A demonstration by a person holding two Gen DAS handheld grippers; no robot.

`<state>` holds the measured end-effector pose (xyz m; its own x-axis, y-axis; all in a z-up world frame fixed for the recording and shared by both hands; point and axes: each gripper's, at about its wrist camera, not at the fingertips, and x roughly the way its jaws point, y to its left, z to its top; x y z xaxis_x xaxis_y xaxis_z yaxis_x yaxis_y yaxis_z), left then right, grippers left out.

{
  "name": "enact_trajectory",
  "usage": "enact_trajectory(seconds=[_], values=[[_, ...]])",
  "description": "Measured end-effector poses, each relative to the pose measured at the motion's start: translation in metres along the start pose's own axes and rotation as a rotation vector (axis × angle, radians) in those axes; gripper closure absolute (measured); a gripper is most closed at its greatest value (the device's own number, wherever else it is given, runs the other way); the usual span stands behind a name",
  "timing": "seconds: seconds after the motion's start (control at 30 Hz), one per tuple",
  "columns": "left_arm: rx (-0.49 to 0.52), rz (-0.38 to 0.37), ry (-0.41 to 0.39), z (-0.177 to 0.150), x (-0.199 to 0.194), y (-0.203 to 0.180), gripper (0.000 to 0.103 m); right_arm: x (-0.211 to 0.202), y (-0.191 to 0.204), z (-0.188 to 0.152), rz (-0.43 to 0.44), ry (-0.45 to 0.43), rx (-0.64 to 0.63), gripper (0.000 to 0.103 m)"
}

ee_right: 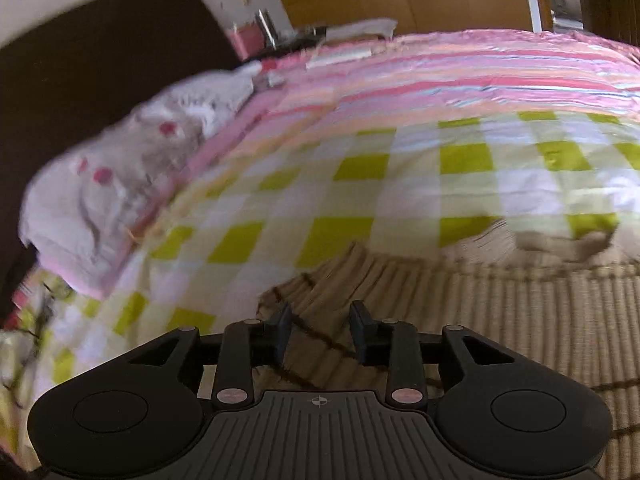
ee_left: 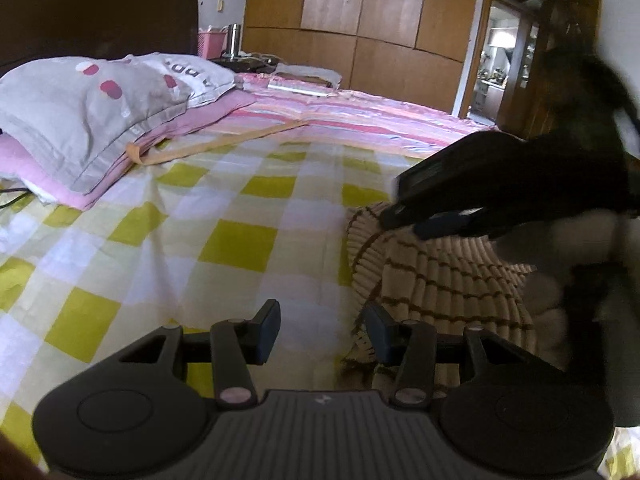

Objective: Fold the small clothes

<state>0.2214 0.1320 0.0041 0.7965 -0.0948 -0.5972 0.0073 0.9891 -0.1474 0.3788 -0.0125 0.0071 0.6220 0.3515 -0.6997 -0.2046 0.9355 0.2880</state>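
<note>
Sweater (ee_right: 500, 320) (one, ribbed beige) on checked bedsheet (ee_left: 240, 240), left claw (ee_left: 324, 330) wide, right claw (ee_right: 320, 330) spread over one sleeve, one pillow (ee_left: 92, 116).

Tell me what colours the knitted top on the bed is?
The knitted top is beige with thin brown stripes, clearest in the left wrist view.

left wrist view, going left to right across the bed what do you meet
grey pillow with pink dots → open stretch of the green checked sheet → beige ribbed sweater with brown stripes, with the right gripper hanging over it
</note>
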Motion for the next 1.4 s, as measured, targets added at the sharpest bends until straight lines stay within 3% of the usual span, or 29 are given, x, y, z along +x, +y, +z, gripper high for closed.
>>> enact_trajectory(seconds=[0.07,0.1,0.2,0.37,0.6,0.8,0.93,1.1,1.3,1.4], values=[[-0.004,-0.018,-0.003,0.000,-0.002,0.001,0.051,0.006,0.005,0.001,-0.034,0.004,-0.003,0.073],[-0.005,-0.030,-0.006,0.001,-0.004,0.001,0.051,0.005,0.006,0.001,-0.042,0.000,-0.002,0.082],[0.004,-0.060,-0.036,0.002,-0.011,-0.001,0.051,0.000,0.007,0.005,-0.017,-0.003,0.022,0.094],[0.031,-0.100,-0.071,0.002,-0.019,-0.007,0.051,-0.013,0.016,0.007,0.072,-0.049,0.035,0.095],[0.033,-0.058,0.051,-0.009,0.009,-0.006,0.050,0.013,0.014,0.002,0.069,0.041,0.029,0.091],[0.044,-0.051,0.062,-0.011,0.011,-0.007,0.050,-0.029,-0.004,-0.001,0.091,-0.040,0.019,0.091],[0.032,-0.057,0.066,-0.011,0.011,-0.006,0.050,-0.072,-0.040,-0.015,0.022,-0.102,0.030,0.091],[0.021,-0.059,0.072,-0.011,0.012,-0.006,0.050,-0.126,-0.098,-0.055,-0.230,-0.191,-0.016,0.091],[0.008,-0.054,0.081,-0.011,0.014,-0.006,0.050,-0.151,-0.166,-0.092,-0.388,-0.188,0.155,0.090],[0.015,-0.049,0.081,-0.011,0.015,-0.007,0.049,-0.154,-0.186,-0.105,-0.413,-0.194,0.229,0.095]])
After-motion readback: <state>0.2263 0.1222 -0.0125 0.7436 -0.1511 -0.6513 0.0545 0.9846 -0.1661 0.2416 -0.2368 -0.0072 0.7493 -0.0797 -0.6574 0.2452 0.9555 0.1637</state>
